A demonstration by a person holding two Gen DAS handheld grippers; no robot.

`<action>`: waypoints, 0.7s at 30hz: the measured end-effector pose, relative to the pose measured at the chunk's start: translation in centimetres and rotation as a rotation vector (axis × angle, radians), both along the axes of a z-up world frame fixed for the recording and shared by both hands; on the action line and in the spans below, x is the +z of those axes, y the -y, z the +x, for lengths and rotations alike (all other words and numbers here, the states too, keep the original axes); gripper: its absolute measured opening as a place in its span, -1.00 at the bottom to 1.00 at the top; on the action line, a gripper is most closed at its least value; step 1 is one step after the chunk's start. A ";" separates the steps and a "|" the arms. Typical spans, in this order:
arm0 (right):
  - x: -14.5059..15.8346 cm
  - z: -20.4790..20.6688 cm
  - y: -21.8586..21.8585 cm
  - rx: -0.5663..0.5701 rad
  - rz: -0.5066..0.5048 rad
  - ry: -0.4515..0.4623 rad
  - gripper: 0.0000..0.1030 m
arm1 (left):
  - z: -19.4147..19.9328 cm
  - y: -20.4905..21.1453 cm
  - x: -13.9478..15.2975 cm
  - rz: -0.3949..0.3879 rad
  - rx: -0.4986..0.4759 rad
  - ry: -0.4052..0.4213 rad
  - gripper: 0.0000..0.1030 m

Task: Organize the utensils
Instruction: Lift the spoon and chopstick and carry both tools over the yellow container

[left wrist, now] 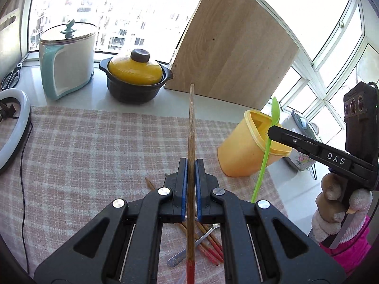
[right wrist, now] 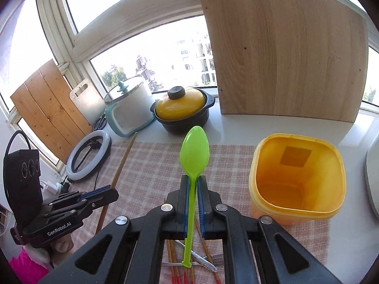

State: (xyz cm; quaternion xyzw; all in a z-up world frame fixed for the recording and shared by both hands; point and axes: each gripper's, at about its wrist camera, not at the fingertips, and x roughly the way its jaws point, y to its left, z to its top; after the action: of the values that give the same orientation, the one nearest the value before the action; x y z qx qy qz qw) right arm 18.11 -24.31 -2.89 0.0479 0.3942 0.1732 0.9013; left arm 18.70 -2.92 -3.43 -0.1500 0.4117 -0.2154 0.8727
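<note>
My left gripper (left wrist: 191, 163) is shut on a brown chopstick (left wrist: 191, 130) with a red end, held lengthwise above the checked cloth (left wrist: 94, 156). My right gripper (right wrist: 194, 182) is shut on the handle of a green plastic spoon (right wrist: 194, 151), bowl pointing away. The same spoon (left wrist: 274, 113) and right gripper (left wrist: 272, 131) show at the right of the left wrist view, just beside the rim of an empty yellow container (left wrist: 246, 151). That container (right wrist: 298, 179) stands to the right of the spoon. More red-tipped chopsticks (left wrist: 208, 243) and metal cutlery (right wrist: 201, 260) lie on the cloth below both grippers.
A black pot with a yellow lid (left wrist: 136, 78), a white and teal kettle (left wrist: 68, 56) and a wooden board (left wrist: 234, 52) stand at the back by the window. A ring light (left wrist: 13, 127) and scissors (left wrist: 10, 75) lie at the left. A hand in a glove (left wrist: 338, 201) holds the right gripper.
</note>
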 end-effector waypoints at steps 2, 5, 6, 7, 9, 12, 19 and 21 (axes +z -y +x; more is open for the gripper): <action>1.0 -0.2 1.0 -0.018 0.001 0.026 -0.92 | 0.7 1.1 0.9 -0.011 -0.012 0.025 -0.92; 2.0 -0.2 2.7 -0.049 -0.003 0.056 -0.92 | 2.0 2.8 1.9 -0.030 -0.025 0.055 -0.92; 2.3 -0.2 3.2 -0.061 -0.003 0.063 -0.92 | 2.5 3.4 2.2 -0.039 -0.029 0.063 -0.92; 2.5 -0.1 3.7 -0.072 -0.003 0.069 -0.92 | 3.0 4.0 2.6 -0.049 -0.037 0.070 -0.92; 2.8 0.1 4.9 -0.099 -0.006 0.081 -0.92 | 3.8 5.2 3.1 -0.060 -0.051 0.088 -0.92; 3.1 0.5 6.8 -0.145 0.001 0.092 -0.92 | 5.3 7.3 3.8 -0.076 -0.076 0.113 -0.92; 4.1 1.2 10.8 -0.242 0.043 0.128 -0.92 | 8.3 11.5 4.3 -0.136 -0.129 0.126 -0.92; 4.4 1.4 11.6 -0.261 0.051 0.140 -0.92 | 8.7 12.5 4.5 -0.150 -0.139 0.136 -0.92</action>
State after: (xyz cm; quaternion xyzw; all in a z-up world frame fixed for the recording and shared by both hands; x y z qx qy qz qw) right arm 19.50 -35.89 1.50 0.1095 0.3160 0.0673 0.9400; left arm 27.45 -15.39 1.08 -0.1712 0.3439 -0.3153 0.8677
